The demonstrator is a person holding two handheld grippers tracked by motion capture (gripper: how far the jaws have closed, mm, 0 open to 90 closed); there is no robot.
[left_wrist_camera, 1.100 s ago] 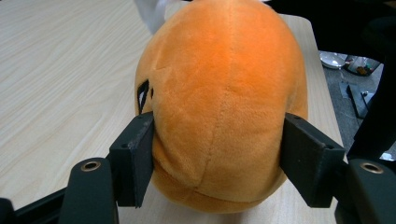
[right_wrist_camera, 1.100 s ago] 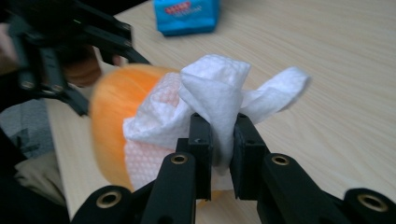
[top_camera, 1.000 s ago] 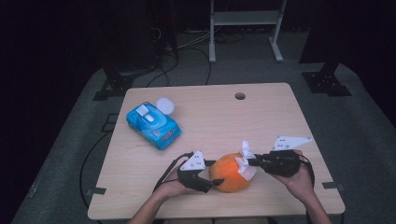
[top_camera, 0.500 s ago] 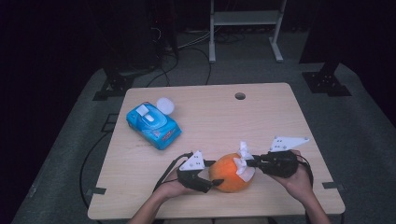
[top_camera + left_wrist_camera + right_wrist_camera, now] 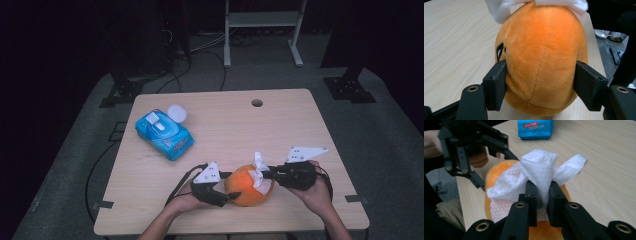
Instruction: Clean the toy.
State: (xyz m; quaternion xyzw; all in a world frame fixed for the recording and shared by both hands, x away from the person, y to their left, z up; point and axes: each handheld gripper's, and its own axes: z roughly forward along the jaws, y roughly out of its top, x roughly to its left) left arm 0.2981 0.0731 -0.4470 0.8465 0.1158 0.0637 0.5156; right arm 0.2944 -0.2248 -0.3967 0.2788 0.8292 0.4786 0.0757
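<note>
Tabletop [image 5: 300, 125]: bare pale wood.
Wipes pack [image 5: 164, 132]: blue, far left; label unreadable.
Orange plush [image 5: 245, 186]: near edge, centre.
Left hand-held gripper [image 5: 227, 196]: clamped on the plush; hold steady.
Right hand-held gripper [image 5: 543, 195]: pinching white wipe [image 5: 541, 173]; wipe with light strokes.

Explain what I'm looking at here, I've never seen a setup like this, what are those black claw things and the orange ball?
A person sits at a wooden table, holding a two-jaw gripper in each hand. One picture looks down from above; the other two come from cameras riding on the grippers. The left gripper clamps an orange plush toy between its jaws. The right gripper pinches a white wipe against the toy's top, apparently to wipe it. Farther back lie a blue pack of wipes and a small white round thing.
</note>
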